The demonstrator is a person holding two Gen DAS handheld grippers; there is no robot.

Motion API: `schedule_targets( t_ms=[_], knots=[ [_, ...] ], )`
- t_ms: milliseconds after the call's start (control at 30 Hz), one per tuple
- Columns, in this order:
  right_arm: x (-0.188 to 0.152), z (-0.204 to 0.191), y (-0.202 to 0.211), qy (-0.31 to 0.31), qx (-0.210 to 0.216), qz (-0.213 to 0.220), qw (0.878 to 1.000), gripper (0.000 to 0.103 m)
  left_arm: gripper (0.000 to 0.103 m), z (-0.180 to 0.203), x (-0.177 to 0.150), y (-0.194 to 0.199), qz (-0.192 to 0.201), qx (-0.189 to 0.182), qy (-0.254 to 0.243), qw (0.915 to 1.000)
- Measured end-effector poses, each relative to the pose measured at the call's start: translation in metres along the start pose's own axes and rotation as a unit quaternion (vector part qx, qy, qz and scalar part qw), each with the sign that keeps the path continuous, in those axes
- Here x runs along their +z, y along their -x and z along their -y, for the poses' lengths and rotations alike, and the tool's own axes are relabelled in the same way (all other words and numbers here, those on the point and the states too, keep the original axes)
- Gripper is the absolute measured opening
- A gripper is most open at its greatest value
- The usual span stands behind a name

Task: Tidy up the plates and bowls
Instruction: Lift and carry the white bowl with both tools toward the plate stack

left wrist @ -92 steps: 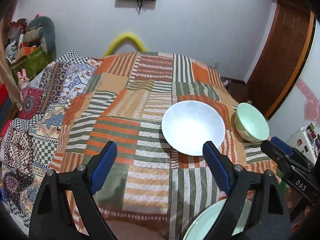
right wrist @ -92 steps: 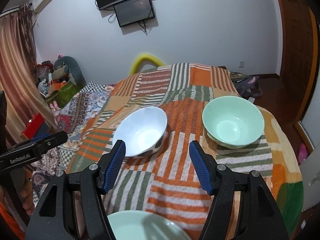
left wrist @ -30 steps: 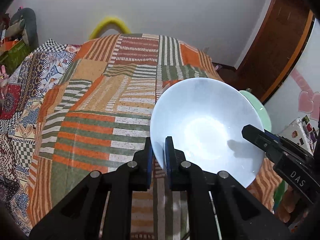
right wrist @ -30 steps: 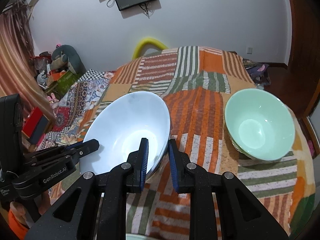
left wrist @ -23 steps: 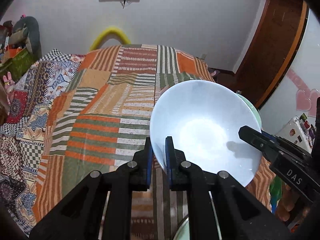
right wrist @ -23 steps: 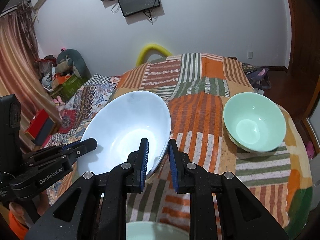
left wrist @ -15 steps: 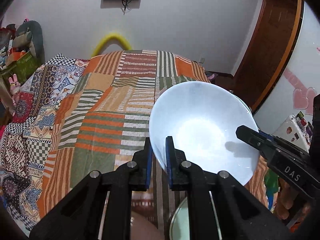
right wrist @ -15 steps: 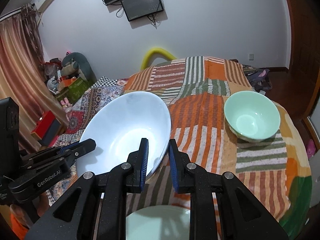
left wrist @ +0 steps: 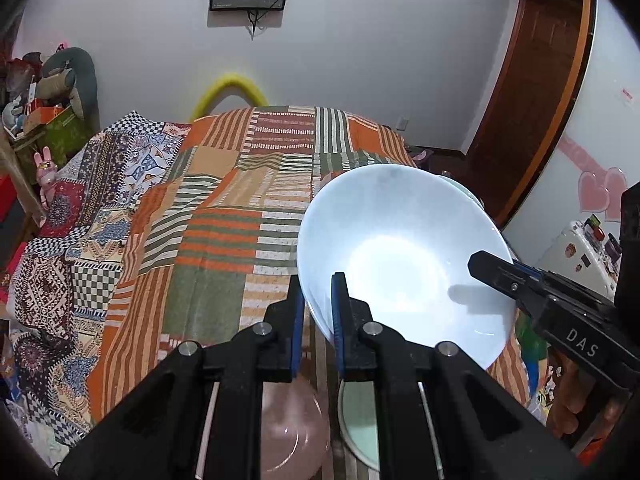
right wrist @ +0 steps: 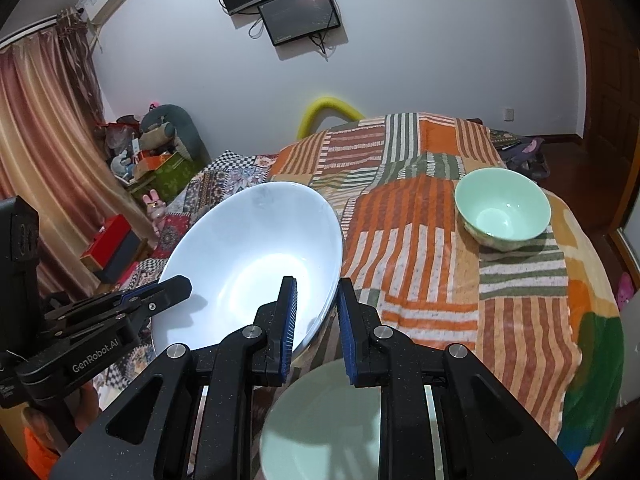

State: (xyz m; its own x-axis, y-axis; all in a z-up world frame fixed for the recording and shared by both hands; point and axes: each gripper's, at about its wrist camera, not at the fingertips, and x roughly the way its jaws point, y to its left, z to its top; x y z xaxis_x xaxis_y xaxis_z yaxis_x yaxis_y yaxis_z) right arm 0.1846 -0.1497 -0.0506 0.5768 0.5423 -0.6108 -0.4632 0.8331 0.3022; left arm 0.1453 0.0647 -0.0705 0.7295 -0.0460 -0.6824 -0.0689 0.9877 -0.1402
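Both grippers hold one large white bowl point(left wrist: 404, 256) in the air above the quilt-covered table. My left gripper point(left wrist: 318, 312) is shut on its left rim. My right gripper point(right wrist: 316, 308) is shut on its right rim; the bowl also shows in the right wrist view point(right wrist: 252, 264). A pale green bowl point(right wrist: 502, 208) stands on the quilt at the right. A pale green plate point(right wrist: 324, 420) lies below the held bowl near the front edge. A pink plate point(left wrist: 292, 424) lies left of it in the left wrist view.
The table carries a striped orange and green patchwork quilt point(left wrist: 224, 216). A patterned cloth point(left wrist: 60, 264) covers its left part. Boxes and soft toys point(right wrist: 156, 160) stand by the wall on the left. A wooden door point(left wrist: 532, 92) is at the right.
Both grippers closed on the white bowl's rim and lifted it off the quilt. It has risen and come nearer, so the plates below show.
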Motion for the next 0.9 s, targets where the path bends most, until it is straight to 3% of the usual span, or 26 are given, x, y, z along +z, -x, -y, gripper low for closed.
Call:
schedule_targets(
  t_ms=[333,900],
  knots=[
    [-0.018,-0.016,0.008,0.014,0.014,-0.005,1.000,0.019,0.011,-0.008,-0.026,0.026,0.008,0.019,-0.001,0.9998],
    [-0.056,-0.058,-0.016,0.043,0.046,-0.055,0.996,0.019,0.011,-0.062,-0.072,0.041,-0.011,0.045,0.054,0.9975]
  ],
)
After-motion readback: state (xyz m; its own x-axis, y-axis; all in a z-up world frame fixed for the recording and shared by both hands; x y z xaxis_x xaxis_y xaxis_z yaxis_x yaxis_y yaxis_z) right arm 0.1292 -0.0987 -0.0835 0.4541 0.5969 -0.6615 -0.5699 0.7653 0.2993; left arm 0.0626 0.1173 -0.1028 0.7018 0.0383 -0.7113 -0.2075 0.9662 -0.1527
